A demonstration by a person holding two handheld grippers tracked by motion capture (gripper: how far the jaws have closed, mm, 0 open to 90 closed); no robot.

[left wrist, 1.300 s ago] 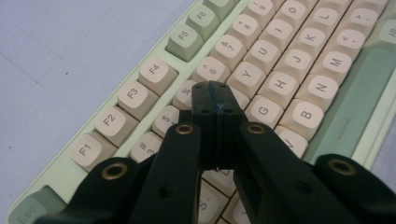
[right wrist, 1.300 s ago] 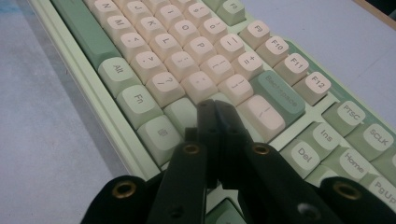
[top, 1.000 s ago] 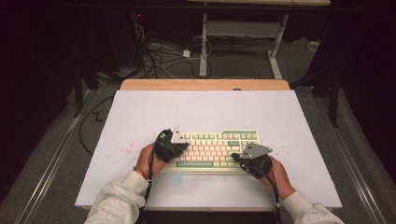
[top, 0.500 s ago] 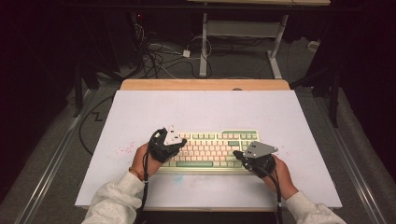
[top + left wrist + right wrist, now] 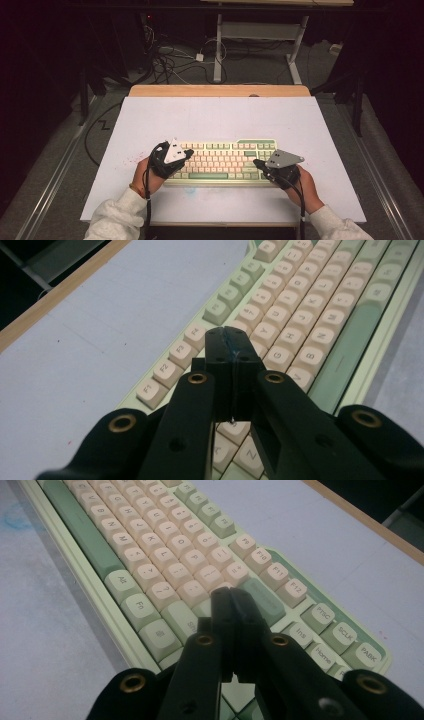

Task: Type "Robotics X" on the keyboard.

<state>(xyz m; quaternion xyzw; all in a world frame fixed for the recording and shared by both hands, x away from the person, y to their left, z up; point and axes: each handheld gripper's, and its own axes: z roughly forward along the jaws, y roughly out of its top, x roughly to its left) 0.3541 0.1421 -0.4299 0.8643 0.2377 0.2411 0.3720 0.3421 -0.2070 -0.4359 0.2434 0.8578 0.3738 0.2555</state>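
Observation:
A cream and pale green keyboard (image 5: 225, 160) lies across the near middle of the white table top (image 5: 225, 117). My left gripper (image 5: 190, 151) is shut with nothing in it and hovers over the keyboard's left end. In the left gripper view its closed tips (image 5: 231, 337) hang above the letter keys (image 5: 310, 305) beside the function row. My right gripper (image 5: 255, 162), also shut and holding nothing, sits over the keyboard's right end. In the right gripper view its tips (image 5: 231, 594) are just above the keys (image 5: 150, 545) near the long green key.
A wooden strip (image 5: 220, 90) edges the table's far side. Beyond it, cables (image 5: 175, 57) lie on the floor beside a white desk frame (image 5: 260, 30). A faint blue smudge (image 5: 190, 190) marks the surface in front of the keyboard.
My left gripper has drifted a little to the left along the keyboard's left end. The right gripper has stayed where it was. Both remain shut.

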